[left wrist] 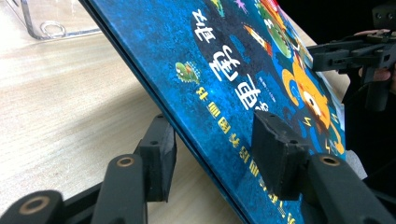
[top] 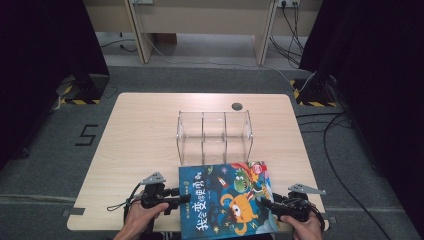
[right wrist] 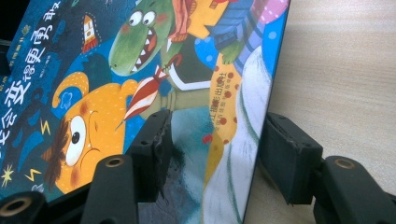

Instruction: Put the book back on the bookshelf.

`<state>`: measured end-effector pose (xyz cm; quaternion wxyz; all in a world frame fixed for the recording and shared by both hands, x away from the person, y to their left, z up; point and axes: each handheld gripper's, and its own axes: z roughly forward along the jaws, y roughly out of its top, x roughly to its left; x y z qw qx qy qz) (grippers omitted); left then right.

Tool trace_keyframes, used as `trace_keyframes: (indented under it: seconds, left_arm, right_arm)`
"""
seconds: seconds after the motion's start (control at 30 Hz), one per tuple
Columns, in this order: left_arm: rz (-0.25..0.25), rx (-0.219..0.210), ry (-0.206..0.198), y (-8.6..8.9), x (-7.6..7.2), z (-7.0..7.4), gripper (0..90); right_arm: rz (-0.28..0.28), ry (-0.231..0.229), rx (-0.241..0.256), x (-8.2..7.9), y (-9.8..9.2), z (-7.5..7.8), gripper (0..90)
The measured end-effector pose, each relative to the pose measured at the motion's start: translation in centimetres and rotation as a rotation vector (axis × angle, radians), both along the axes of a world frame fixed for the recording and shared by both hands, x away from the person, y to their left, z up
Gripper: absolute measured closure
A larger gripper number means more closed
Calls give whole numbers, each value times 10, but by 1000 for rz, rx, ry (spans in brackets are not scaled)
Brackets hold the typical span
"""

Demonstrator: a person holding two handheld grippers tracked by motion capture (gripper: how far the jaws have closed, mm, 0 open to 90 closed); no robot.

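you have the picture book (top: pixel 225 200) at the bottom centre of the high view, lifted off the table (top: pixel 140 145). your left gripper (top: pixel 175 197) straddles its spine edge and your right gripper (top: pixel 270 202) its outer edge; i can't tell if either is clamped tight. likely next: stand it into the clear divider rack (top: pixel 215 132) above, which needs a firm clamp. the cover's chinese title isn't clearly legible.

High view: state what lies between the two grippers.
The picture book spans the gap between the left gripper and right gripper, each holding one edge, in the high view.
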<state>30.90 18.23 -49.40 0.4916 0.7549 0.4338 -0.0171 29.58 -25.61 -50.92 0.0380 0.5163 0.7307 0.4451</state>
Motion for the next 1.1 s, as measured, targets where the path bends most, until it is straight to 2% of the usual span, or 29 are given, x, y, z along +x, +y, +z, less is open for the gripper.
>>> trace_keyframes:
  seconds: [0.17,0.2,0.23,0.27,0.3,0.33,0.37,0.43,0.57,0.8,1.1]
  left_arm:
    - [1,-11,-3,1,-1,1,511]
    - [0,-24,2,2,0,1,512]
    - [4,-49,13,2,0,2,513]
    - [15,-106,46,5,1,3,515]
    - [15,-106,46,5,1,3,526]
    - [10,-104,43,6,1,2,529]
    - [10,-104,43,6,1,2,529]
    - [16,-107,55,6,2,1,529]
    - [15,-108,43,6,1,3,528]
    - [16,-100,46,5,1,4,528]
    - [17,-94,39,3,0,10,528]
  right_arm:
    - [0,2,3,0,-1,0,437]
    - [14,-31,-47,0,1,0,425]
    - [26,-43,-90,0,4,1,417]
    - [47,-40,-127,0,8,1,399]
    - [47,-40,-127,0,8,1,399]
    - [68,-69,-166,-1,14,2,365]
    - [71,-68,-179,-2,15,3,367]
    - [70,-62,-170,-1,14,1,367]
    - [57,-37,-140,-1,12,0,367]
    - [67,-44,-144,0,12,0,363]
    - [54,-33,-122,-1,11,-1,359]
